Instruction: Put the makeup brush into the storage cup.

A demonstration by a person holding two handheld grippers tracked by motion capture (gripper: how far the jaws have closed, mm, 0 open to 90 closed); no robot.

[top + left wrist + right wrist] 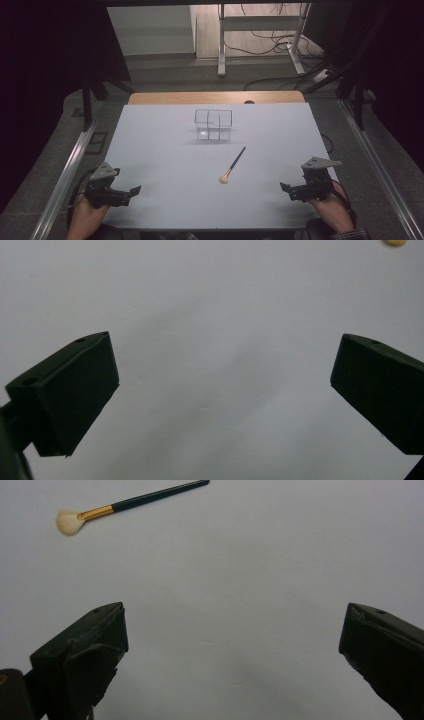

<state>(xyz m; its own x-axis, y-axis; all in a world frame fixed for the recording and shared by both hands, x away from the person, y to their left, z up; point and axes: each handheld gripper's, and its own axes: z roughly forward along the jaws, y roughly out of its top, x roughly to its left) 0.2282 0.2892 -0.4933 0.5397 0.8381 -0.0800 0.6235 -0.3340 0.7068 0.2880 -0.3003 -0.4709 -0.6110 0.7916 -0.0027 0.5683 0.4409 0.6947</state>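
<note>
Both tongs, left (131, 191) and right (286, 188), sit spread and empty either side of the brush (233, 165), ready to grab it

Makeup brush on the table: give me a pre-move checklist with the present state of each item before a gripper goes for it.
1. Makeup brush lies flat and free on the table, touching nothing: ok.
2. Right gripper open, nothing between its jaws: ok.
3. Left gripper open, nothing between its jaws: ok.
4. Path from the right gripper to the brush free of other things: ok.
5. Clear organizer box upright beyond the brush, apart from it: ok.
6. Box compartments free to take the brush: cannot tell, the walls are transparent and small in the high view.
</note>
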